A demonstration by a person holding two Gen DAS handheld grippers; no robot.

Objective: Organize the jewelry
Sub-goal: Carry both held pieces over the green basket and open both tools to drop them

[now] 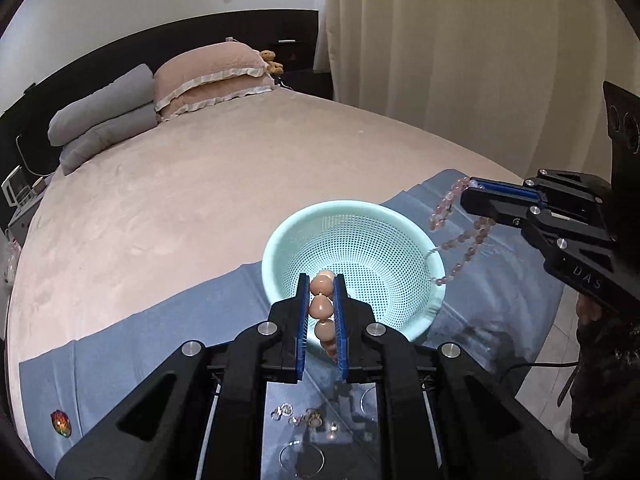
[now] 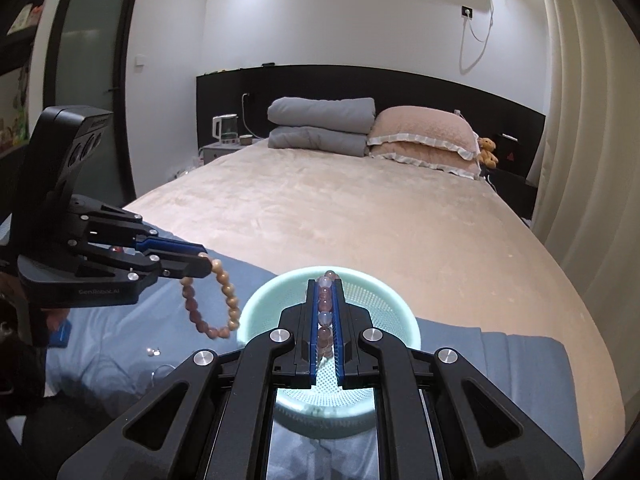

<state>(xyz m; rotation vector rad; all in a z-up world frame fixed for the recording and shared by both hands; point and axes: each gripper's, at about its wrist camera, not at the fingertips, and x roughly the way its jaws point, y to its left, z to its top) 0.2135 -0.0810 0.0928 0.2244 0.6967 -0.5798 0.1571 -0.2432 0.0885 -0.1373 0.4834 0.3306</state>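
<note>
A mint-green perforated basket (image 1: 352,256) sits on a blue cloth (image 1: 132,344) spread over the foot of a bed (image 1: 180,184), and everything else is placed from it. The left gripper (image 1: 322,282) has its jaws clamped on a bracelet of large tan beads (image 1: 320,307); in the right wrist view that bracelet hangs as a loop from the jaw tips, above the cloth and just left of the basket's rim. The right gripper (image 2: 325,286) has its jaws closed on a bracelet of smaller pink and pale lilac beads (image 2: 325,312); in the left wrist view its strand dangles off the jaw tips at the basket's right side, the lowest beads level with the rim there. Whether any bead touches the basket cannot be told. The basket's inside looks empty in the part that shows. On the cloth nearer than the basket, between the left gripper's arms, lies a small heap of silver jewelry (image 1: 300,418). Beyond the basket, at the head of the bed, are grey pillows (image 2: 320,124), pink pillows (image 2: 424,140) and a small teddy bear (image 2: 487,151).
</note>
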